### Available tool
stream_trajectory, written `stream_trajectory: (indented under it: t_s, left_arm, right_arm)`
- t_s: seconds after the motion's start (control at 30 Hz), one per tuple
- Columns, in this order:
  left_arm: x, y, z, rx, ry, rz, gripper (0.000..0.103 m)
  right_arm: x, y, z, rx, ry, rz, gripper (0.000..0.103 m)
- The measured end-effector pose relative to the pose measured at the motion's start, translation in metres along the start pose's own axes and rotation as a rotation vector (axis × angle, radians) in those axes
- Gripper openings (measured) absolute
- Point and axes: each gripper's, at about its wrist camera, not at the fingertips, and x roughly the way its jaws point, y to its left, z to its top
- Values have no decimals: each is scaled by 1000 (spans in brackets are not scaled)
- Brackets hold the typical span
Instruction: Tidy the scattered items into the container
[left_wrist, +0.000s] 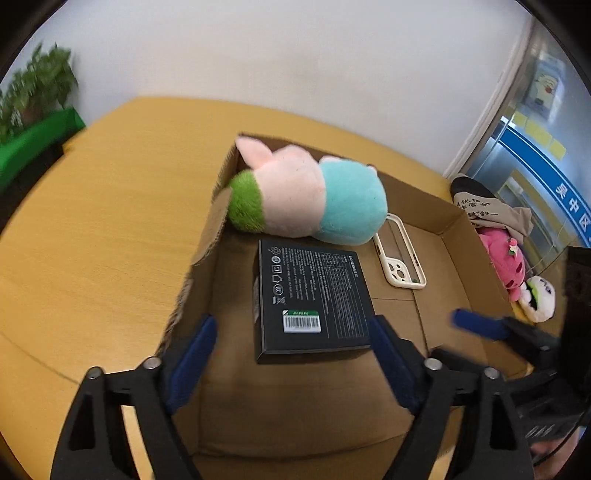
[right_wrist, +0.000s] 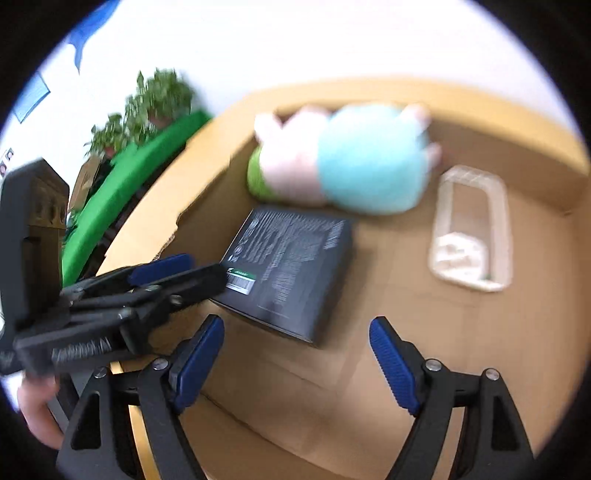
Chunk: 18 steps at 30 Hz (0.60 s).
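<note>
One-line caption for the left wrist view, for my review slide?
Open left gripper above a cardboard box holding a plush toy, black box and phone case.

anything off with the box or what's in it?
The cardboard box has a ragged, torn left wall. Inside it, the black carton lies slightly skewed, and the plush toy lies on its side. Nothing spilled.

Black box (left_wrist: 314, 299) in cardboard container (left_wrist: 436, 214): "UGREEN" along right edge, barcode sticker near front edge; fine print unreadable. Blue wall band (left_wrist: 554, 184): white Chinese characters.
</note>
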Motion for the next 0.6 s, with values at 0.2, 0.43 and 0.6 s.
stream_trajectory:
  t_s: [0.2,0.43,0.6]
  left_arm:
    - [-38,-19,-45,118,-166,93,98]
    - [-33,-41,-75,182,-260,110,103]
    - [-20,-55,-92,243,-292,170,103]
  right_arm:
    - [-91,-46,-69,30,-244,-213,85]
    - [-112,-106,-124,97,-256,-347,86]
    - [-103,-101,-138,55,-320,-362,88]
